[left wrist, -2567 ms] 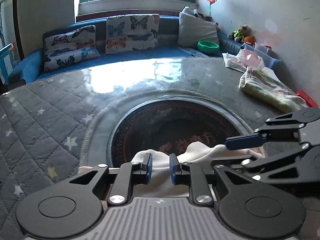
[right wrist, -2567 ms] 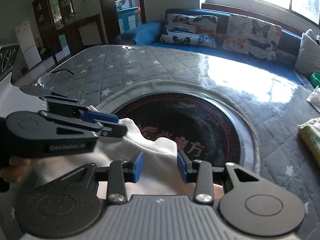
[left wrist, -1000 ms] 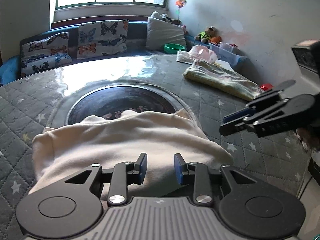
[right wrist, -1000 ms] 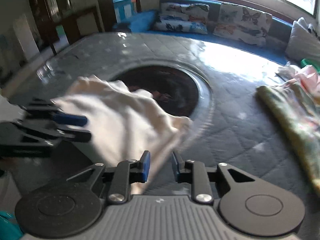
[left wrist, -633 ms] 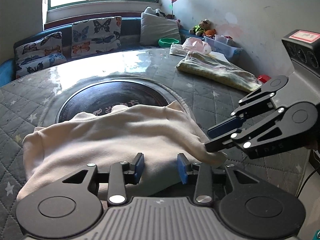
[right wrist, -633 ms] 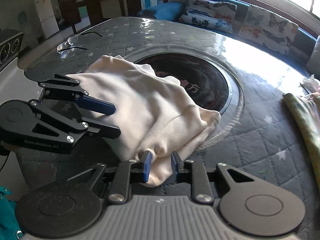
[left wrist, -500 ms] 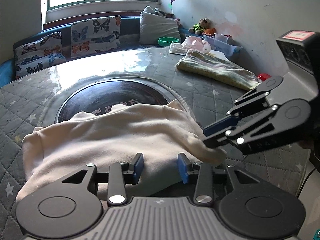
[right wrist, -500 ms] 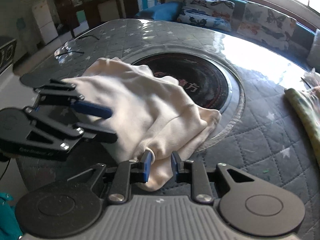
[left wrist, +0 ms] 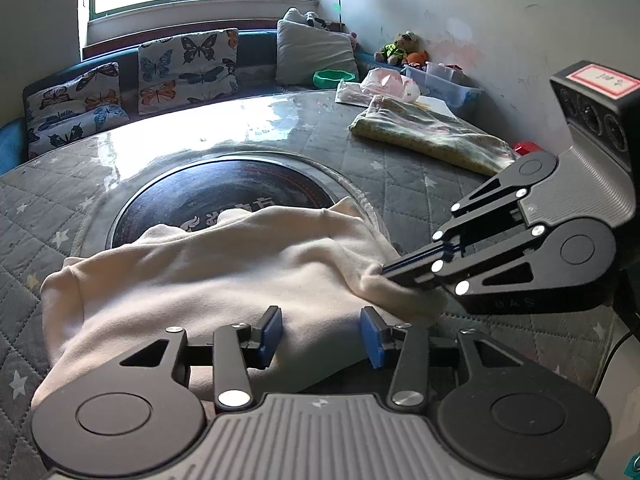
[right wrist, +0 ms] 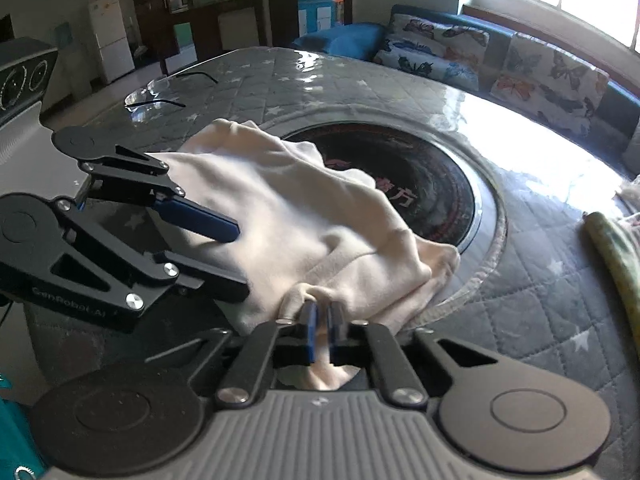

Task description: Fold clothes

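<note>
A cream garment lies bunched on the quilted grey table, partly over the dark round inset. My left gripper is open, its blue pads either side of the garment's near edge. My right gripper is shut on a fold of the garment's near corner; in the left wrist view it pinches that corner at the right. In the right wrist view the left gripper stands open over the garment's left side.
A folded yellow-green cloth lies at the far right of the table, also seen in the right wrist view. Glasses lie at the far left. A bench with butterfly cushions runs behind. A plastic box stands by the wall.
My right gripper has closed on the garment's near corner. My left gripper has opened wider. The garment has barely shifted.
</note>
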A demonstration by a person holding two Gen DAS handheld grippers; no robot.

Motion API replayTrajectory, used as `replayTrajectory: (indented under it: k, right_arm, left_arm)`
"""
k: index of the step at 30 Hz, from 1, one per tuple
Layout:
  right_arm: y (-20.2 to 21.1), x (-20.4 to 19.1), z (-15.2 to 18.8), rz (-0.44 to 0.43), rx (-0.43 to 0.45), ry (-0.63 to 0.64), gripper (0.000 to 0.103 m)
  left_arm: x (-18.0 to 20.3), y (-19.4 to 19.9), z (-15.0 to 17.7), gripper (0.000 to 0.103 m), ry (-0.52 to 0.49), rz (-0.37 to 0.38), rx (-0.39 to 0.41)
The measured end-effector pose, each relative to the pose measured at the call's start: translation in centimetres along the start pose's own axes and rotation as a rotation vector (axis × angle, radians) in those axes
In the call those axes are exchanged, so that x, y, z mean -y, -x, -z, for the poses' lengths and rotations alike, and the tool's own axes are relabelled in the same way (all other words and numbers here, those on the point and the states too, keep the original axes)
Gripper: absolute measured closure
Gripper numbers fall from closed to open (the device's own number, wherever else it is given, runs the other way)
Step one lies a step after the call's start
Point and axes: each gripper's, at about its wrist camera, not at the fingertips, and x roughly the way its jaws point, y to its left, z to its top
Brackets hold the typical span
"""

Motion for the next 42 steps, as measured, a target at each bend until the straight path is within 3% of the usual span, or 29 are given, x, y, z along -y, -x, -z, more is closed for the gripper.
replayTrajectory:
  k: [6, 9, 12, 17, 22, 24, 27, 29, 32, 37, 39, 40, 42]
  right_arm:
    - [1.3, 0.8, 0.1, 0.098, 0.028, -0.033, 0.103]
    - [1.1, 1.9, 0.5, 0.139, -0.003, -0.065, 0.103]
    - [1.4, 2.0, 0.3, 0.091, 0.009, -0.107, 0.103]
    - [1.5, 0.2, -1.3, 0.029, 0.077, -0.072, 0.1]
    - [-1.2, -0.3, -0.8, 0.004, -0.018, -0.043, 0.1]
    - [-1.1, 0.1, -0.8, -0.004, -0.014, -0.073, 0.1]
    - [-0.5, 0.0, -1.7, 0.003, 0.012, -0.071, 0.095]
    - [-0.4, -0.1, -2.1, -0.006, 0.017, -0.073, 0.083]
    - [-1.2, -0.3, -2.2, -0.004, 0.011, -0.069, 0.079]
    - [-2.1, 0.2, -2.0, -0.004, -0.018, -0.126, 0.079]
    - [-1.6, 0.2, -2.4, -0.012, -0.007, -0.138, 0.074]
    - [-1.5, 0.2, -2.6, -0.014, -0.004, -0.147, 0.066]
    - [-1.6, 0.0, -2.6, -0.004, -0.011, -0.153, 0.063]
  left_arm:
    - [-0.2, 0.1, 0.3, 0.054, -0.006, 0.002, -0.008]
    - [-0.2, 0.1, 0.4, 0.053, -0.01, 0.002, -0.007]
    - [-0.1, 0.1, 0.5, 0.053, -0.014, 0.001, -0.006]
    - [-0.3, 0.5, 0.7, 0.052, -0.004, 0.004, -0.008]
    - [-2.1, 2.0, 1.1, 0.052, 0.04, -0.018, 0.007]
    - [-3.5, 2.6, 1.1, 0.052, 0.067, -0.048, 0.016]
    - [-6.2, 3.0, 1.0, 0.052, 0.11, -0.111, 0.019]
    - [-8.1, 3.0, 0.9, 0.052, 0.147, -0.152, 0.014]
    - [-10.4, 2.4, 1.0, 0.052, 0.197, -0.205, -0.001]
    - [-11.9, 1.8, 1.1, 0.052, 0.226, -0.208, -0.028]
    - [-11.5, 2.0, 0.7, 0.049, 0.217, -0.214, -0.026]
    - [-11.3, 2.0, 0.5, 0.048, 0.216, -0.217, -0.025]
    - [-11.1, 1.9, 0.2, 0.045, 0.228, -0.225, -0.034]
